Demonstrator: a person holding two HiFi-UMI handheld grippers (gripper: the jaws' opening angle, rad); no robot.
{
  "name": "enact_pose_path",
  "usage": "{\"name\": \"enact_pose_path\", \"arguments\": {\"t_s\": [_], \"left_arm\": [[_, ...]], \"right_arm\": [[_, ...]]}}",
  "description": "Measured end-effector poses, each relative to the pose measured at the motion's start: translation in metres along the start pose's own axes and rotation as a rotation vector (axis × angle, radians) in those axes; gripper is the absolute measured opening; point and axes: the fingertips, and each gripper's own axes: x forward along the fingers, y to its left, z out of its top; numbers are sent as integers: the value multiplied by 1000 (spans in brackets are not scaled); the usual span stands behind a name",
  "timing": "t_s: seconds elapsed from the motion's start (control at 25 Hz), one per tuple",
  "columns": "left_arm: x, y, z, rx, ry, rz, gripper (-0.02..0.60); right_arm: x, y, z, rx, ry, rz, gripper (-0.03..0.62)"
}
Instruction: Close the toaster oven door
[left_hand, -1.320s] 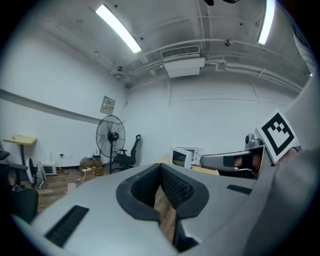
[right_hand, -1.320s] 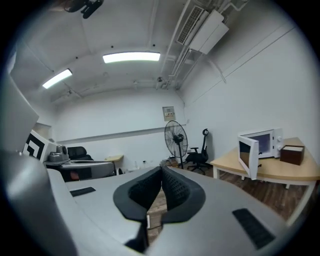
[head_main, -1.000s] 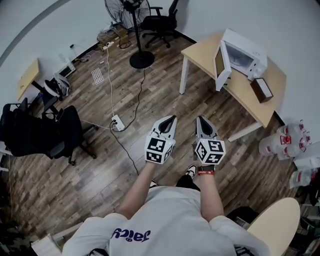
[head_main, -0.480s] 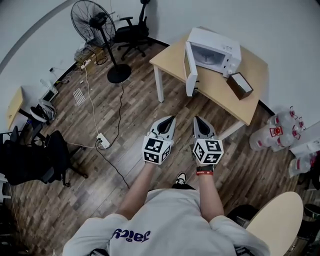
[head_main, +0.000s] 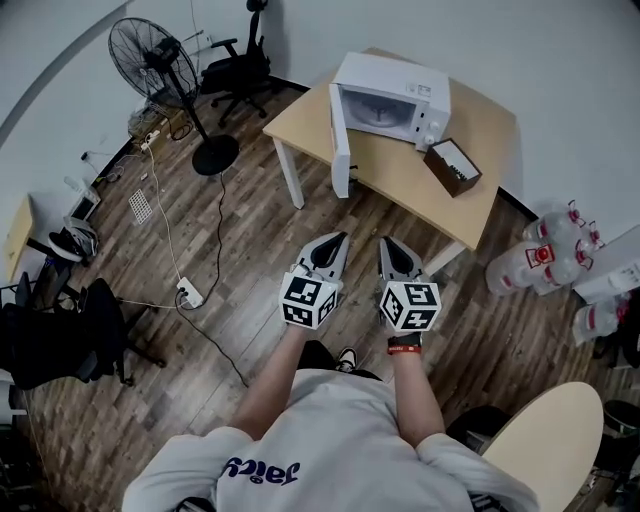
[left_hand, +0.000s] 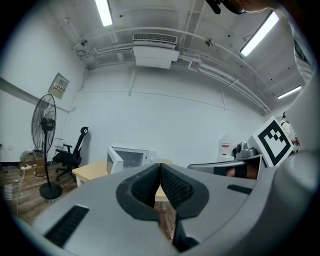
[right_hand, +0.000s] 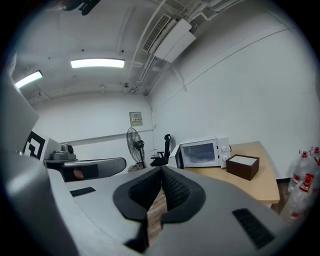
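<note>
Stepping nearer seems wise, as left claw (head_main: 339, 238) and right claw (head_main: 386, 243), clenched empty, hang well short of the open door (head_main: 341, 156) of the toaster oven (head_main: 392, 92).

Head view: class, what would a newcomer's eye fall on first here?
The white toaster oven on the wooden table at the top, its door swung wide open. Next, the left gripper and right gripper side by side at centre, both shut and empty, away from the table.

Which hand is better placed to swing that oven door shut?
Left, probably. The left gripper lines up with the open door, nearer its outer face for a push; the right gripper faces its inner side. Both are shut, empty and well short of the table.
</note>
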Motion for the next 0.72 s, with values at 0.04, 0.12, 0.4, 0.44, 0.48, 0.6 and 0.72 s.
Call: {"name": "enact_pose_path", "arguments": {"t_s": [0.04, 0.12, 0.4, 0.44, 0.48, 0.6, 0.72], "left_arm": [[6, -2, 0, -4, -3, -6, 19], [19, -3, 1, -8, -7, -14, 20], [66, 4, -5, -26, -11, -60, 20], [73, 7, -5, -33, -15, -69, 20], [81, 10, -4, -47, -20, -79, 19], [103, 26, 0, -103, -40, -100, 19], [123, 43, 7, -99, -40, -110, 19]], "right_arm": [[1, -6, 0, 2, 0, -3, 14], [4, -16, 2, 4, -1, -8, 14], [28, -52, 4, 11, -3, -41, 14], [34, -58, 5, 12, -3, -47, 14], [41, -63, 6, 13, -2, -52, 14], [64, -77, 11, 18, 1, -59, 14], [87, -86, 24, 19, -10, -60, 14]]}}
